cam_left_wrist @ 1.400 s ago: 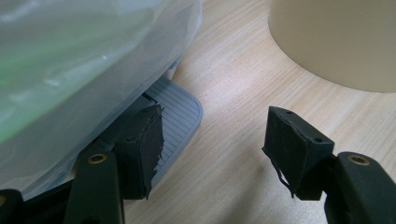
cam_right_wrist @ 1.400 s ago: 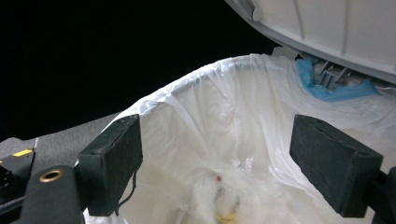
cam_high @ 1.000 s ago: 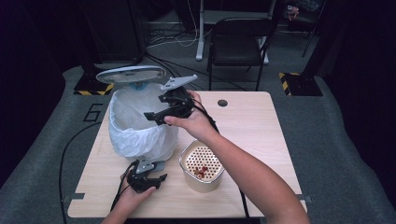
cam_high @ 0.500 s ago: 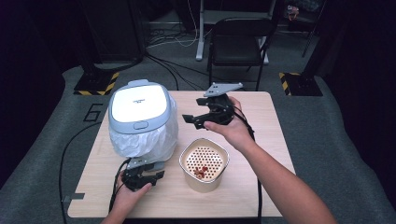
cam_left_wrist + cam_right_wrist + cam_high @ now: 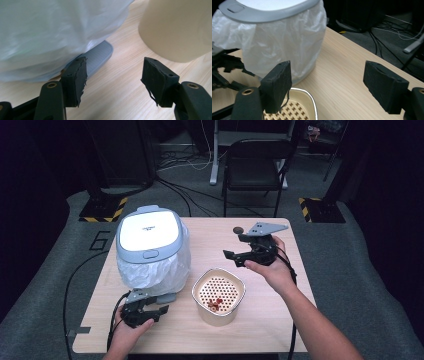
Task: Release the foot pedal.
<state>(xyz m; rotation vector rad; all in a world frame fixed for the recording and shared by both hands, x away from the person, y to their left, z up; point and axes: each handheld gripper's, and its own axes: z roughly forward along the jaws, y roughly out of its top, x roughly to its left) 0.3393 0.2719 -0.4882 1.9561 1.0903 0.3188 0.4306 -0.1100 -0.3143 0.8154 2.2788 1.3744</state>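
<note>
A pedal bin [image 5: 148,232] with a white and grey lid, shut, and a clear liner bag stands at the table's left. Its grey pedal [image 5: 98,56] juts out at the front. My left gripper [image 5: 157,311] lies low in front of it; its jaws have just been opening and stand open [image 5: 113,72] over bare wood, the pedal just beyond the left pad. A cream perforated basket [image 5: 218,295] with red bits sits centre front. My right gripper [image 5: 235,247] hovers at the right, open and empty [image 5: 327,77], its jaws eased slightly inward, facing the bin [image 5: 287,45].
A small black round thing [image 5: 238,229] lies on the wooden table [image 5: 280,330] behind my right gripper. A black chair [image 5: 257,165] stands past the far edge. Cables and yellow-black striped bases lie on the floor around.
The bin's lid, raised a second ago, has come down shut. My right gripper left the lid and swung right across the table. My left gripper's jaws widened by the pedal.
</note>
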